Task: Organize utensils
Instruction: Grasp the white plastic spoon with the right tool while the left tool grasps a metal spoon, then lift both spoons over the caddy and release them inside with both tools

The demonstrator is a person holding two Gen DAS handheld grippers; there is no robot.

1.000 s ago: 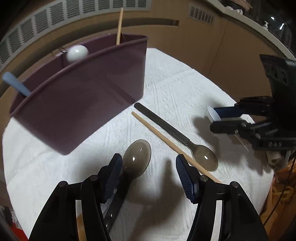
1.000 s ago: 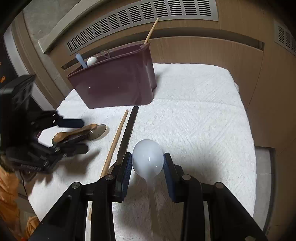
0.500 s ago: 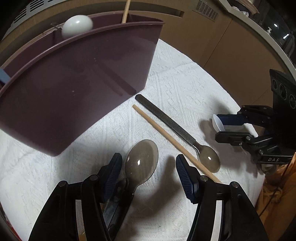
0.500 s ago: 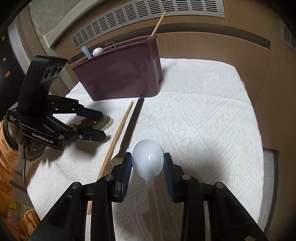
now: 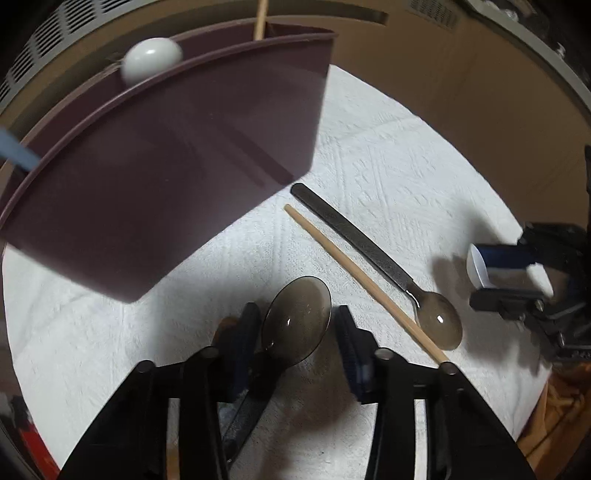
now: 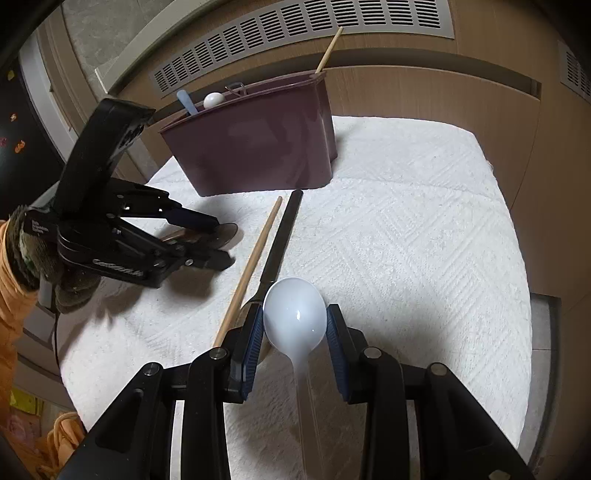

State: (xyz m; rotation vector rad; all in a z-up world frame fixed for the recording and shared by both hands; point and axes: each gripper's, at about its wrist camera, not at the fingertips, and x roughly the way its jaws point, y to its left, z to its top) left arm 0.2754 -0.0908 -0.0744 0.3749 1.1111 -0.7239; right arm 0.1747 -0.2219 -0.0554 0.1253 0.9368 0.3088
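Smoky translucent spoon [image 5: 297, 319] sits bowl-forward between the left gripper [image 5: 295, 339] fingers, handle running back under the left finger. Jaws have just been closing around it; a small gap shows on each side of the bowl, so the pads don't look pressed on yet. In the right wrist view the same gripper [image 6: 225, 242] shows from the side with the spoon bowl [image 6: 227, 232] at its tips, low over the white towel [image 6: 406, 240].

White spoon [image 6: 295, 319] is pinched in the right gripper [image 6: 295, 328], both blue pads touching the bowl edges, pale handle trailing back between the fingers. From the left wrist view that gripper [image 5: 491, 273] is off to the right of the left claw, white spoon tip [image 5: 476, 264] poking out between the fingers.

Ahead and right of the left claw, lying on the towel: wooden chopstick [image 5: 364, 284] and a black-handled spoon [image 5: 373, 258] side by side, nearly parallel, its clear grey bowl nearest the claw. Chopstick's near end reaches the left gripper's right finger; contact unclear.

Maroon utensil bin [image 5: 166, 166] stands ahead-left of the left claw, just beyond the handle ends of those two. Sticking out of it: a white round spoon end [image 5: 151, 61], another chopstick [image 5: 260, 18], a blue handle [image 5: 14, 155].

Person's gloved hand [image 6: 33, 254] and orange sleeve [image 6: 11, 306] hold the left gripper.
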